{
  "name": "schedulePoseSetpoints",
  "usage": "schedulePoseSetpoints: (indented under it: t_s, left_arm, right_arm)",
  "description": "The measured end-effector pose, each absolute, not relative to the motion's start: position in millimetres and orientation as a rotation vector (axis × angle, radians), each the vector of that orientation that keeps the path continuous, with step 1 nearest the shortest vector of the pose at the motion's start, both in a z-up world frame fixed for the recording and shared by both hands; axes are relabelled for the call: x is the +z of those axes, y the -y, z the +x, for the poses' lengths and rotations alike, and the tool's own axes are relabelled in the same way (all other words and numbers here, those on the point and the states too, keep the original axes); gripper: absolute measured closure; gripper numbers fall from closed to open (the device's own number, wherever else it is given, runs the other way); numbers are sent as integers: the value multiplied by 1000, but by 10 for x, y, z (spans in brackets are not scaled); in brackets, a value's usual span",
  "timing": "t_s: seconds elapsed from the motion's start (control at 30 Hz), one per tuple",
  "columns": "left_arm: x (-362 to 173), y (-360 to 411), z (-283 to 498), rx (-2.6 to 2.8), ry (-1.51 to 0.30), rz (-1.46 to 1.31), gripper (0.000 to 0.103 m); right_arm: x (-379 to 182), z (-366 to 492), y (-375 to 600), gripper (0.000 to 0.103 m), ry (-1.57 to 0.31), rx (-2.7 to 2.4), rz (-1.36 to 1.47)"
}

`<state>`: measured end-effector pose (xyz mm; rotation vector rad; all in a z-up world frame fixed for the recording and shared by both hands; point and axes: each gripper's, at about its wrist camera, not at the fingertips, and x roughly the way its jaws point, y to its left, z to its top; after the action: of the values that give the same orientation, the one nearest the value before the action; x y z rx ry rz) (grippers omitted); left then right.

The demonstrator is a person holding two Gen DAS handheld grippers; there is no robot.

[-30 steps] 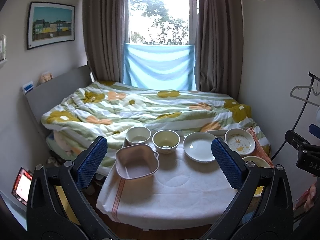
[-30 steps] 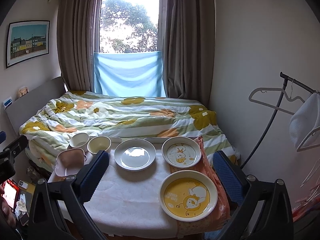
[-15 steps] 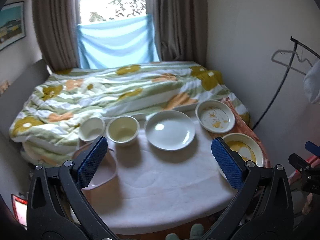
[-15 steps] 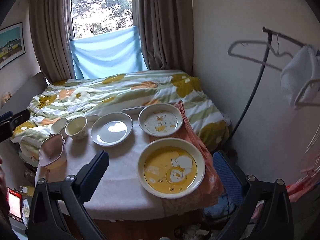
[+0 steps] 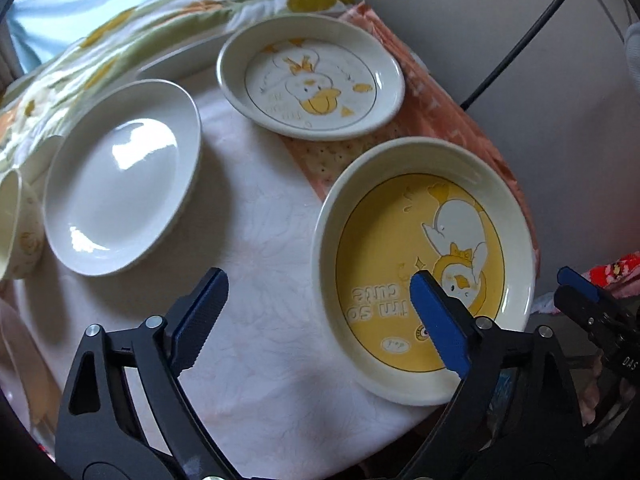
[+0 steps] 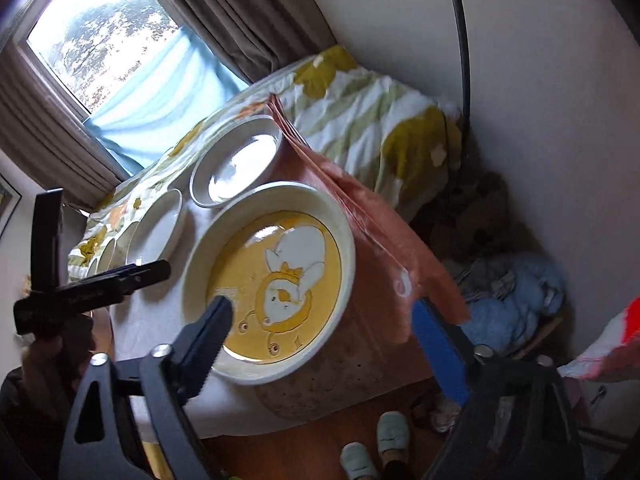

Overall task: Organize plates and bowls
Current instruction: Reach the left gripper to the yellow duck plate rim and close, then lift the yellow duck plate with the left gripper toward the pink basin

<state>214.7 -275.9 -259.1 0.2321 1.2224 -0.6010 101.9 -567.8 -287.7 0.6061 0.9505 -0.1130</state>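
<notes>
A cup (image 5: 16, 228) is cut off at the frame edge. The yellow plate (image 5: 424, 264) reads "I'm so cute". Both the left gripper (image 5: 316, 300) and the right gripper (image 6: 320, 320) have fingers spread, holding nothing.

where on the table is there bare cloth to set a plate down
Bare white cloth lies between the plain white plate and the yellow duck plate, running to the near edge. The far side is crowded: the small duck plate sits close behind both.
</notes>
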Motion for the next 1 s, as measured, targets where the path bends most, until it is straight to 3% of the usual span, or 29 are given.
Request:
schedulePoseSetpoints:
  t_s: [0.4,0.7,1.0]
  left_arm:
    - [-2918,2961,2192,-631,-1328,248,65]
    - [-2938,2882,2288,-644,-1344,138,85]
    - [-2872,2925,2250,-628,-1279,230,87]
  right_arm:
    - [-3224,1335,5795,72,-1011,-49,645]
    - [-3248,1480,5783,92,-1011,-90,588]
    - [-3243,1511,5781,92,-1018,-110,563]
